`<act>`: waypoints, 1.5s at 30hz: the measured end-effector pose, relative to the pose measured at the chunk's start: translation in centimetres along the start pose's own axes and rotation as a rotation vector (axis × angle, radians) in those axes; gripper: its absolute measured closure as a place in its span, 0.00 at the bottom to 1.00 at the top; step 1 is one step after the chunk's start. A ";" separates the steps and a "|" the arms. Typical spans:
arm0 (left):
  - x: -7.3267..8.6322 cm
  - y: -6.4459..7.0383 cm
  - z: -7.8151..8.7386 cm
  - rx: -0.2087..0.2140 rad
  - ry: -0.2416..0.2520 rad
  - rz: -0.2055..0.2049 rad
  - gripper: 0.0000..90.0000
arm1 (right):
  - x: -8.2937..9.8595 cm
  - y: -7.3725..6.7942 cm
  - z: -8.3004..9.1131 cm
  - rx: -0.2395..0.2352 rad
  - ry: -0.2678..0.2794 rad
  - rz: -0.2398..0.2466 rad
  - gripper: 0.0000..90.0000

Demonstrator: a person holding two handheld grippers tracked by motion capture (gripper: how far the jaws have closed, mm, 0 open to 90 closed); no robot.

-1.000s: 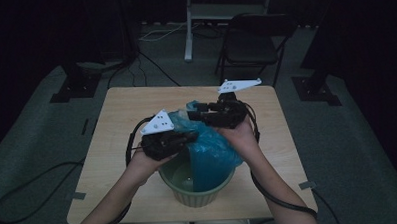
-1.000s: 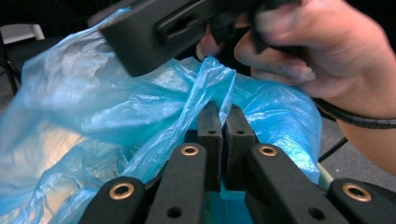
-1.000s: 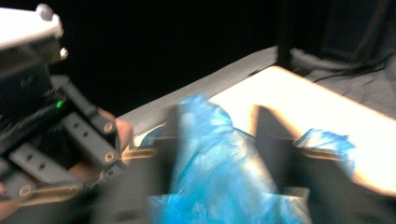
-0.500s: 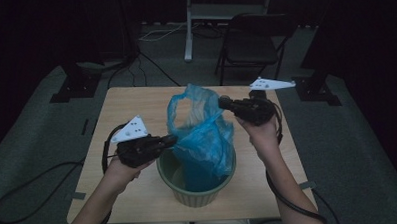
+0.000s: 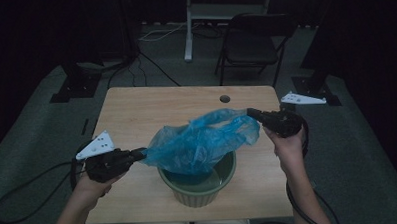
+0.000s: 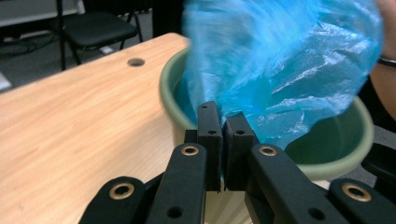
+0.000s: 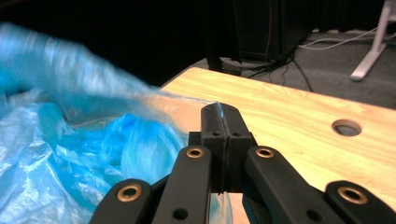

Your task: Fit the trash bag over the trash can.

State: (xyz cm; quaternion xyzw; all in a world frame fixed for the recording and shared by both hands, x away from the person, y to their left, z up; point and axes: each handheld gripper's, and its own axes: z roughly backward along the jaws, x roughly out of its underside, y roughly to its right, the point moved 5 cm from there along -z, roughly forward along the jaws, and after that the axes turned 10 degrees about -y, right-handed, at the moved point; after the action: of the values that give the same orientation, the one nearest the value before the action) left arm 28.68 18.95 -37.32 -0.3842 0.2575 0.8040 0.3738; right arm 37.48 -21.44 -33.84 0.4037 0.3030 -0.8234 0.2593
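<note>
Left gripper [image 5: 140,154]: it is held low over the left side of the table [image 5: 136,114]. Its jaws are pinched tight on one edge of the blue bag [image 5: 202,142]. In the left gripper view, the plastic is squeezed between the two black tips.

Blue bag: it is stretched out in the air between the two grippers. It hangs over the green pot [image 5: 198,184], and its bottom dips down inside the pot's rim. It is thin and crinkly.

Green pot: it is stood near the front edge of the table, under the bag. Ribs can be seen on its outside.

Right gripper [image 5: 250,111]: it is held higher, over the right side of the table. Its jaws are pressed together on the other edge of the bag.

Table: made of light wood, with a small round hole [image 5: 224,98] near the far edge.
</note>
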 end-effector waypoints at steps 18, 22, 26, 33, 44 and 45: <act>-0.6 1.0 -0.1 -0.016 0.004 -0.048 0.52 | -1.1 -0.5 -2.5 0.011 -0.071 0.006 1.00; -1.8 2.1 0.4 -0.011 0.017 -0.073 0.46 | -1.1 -0.6 -2.6 0.033 -0.080 0.019 1.00; -2.7 3.8 0.7 -0.011 0.019 -0.128 0.45 | -1.3 -0.5 -2.3 0.043 -0.075 0.011 1.00; -5.1 5.1 -1.2 0.006 -0.002 -0.171 0.44 | -1.5 -1.1 -2.6 0.036 -0.078 0.026 1.00; -6.9 4.8 -1.9 0.039 0.047 -0.137 0.90 | -1.0 -1.1 -2.8 0.022 -0.093 0.031 1.00; -6.8 4.1 -1.8 0.025 0.052 -0.101 0.91 | -0.8 -1.0 -2.8 0.028 -0.094 0.030 1.00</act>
State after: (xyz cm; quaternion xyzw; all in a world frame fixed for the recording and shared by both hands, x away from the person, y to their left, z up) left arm 29.07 12.50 -32.34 -0.4127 0.2576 0.7705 0.4118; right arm 38.71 -18.66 -34.24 0.3728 0.2728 -0.8416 0.2798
